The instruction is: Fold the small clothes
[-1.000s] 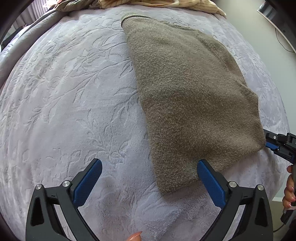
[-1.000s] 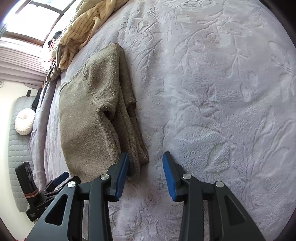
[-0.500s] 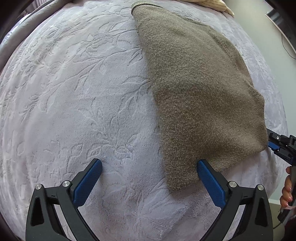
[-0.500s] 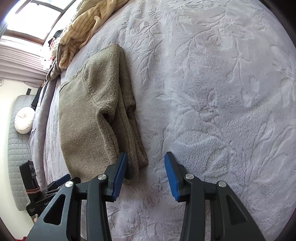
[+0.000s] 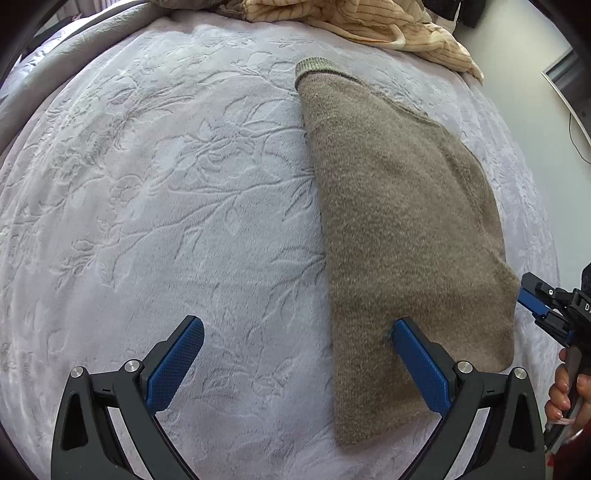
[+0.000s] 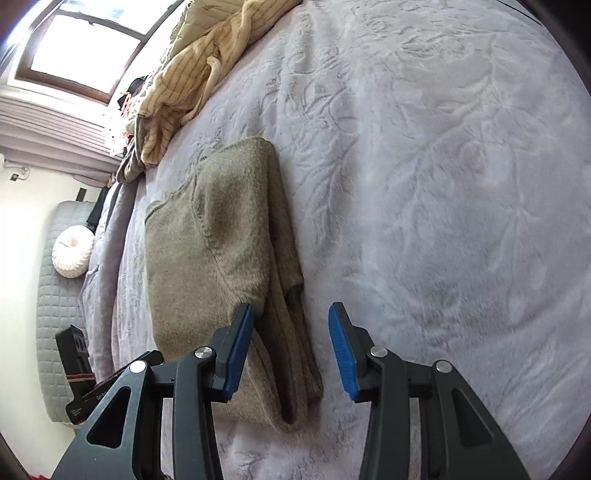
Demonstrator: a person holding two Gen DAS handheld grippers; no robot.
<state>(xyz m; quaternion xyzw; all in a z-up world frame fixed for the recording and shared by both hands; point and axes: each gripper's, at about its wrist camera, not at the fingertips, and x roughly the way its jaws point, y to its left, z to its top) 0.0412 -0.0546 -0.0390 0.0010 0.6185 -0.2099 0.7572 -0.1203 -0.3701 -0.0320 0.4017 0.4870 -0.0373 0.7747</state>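
An olive-brown knit sweater (image 5: 402,236) lies folded lengthwise on the grey bed cover (image 5: 166,206), its ribbed cuff at the far end. My left gripper (image 5: 295,354) is open wide and empty; its right finger rests over the sweater's near corner. In the right wrist view the sweater (image 6: 218,251) shows its folded sleeve edge. My right gripper (image 6: 291,350) is open and straddles that near folded edge, its left finger over the fabric. The right gripper (image 5: 546,306) also shows at the right edge of the left wrist view.
A crumpled cream striped garment (image 5: 376,26) lies at the far end of the bed, also in the right wrist view (image 6: 195,70). A grey quilted seat with a white round cushion (image 6: 72,251) stands beside the bed. A wall lies to the right (image 5: 532,92).
Both grippers have moved forward over the sweater's near end. The left view has tilted up, showing the striped garment. The right gripper's jaws now straddle the folded edge. Both stay open.
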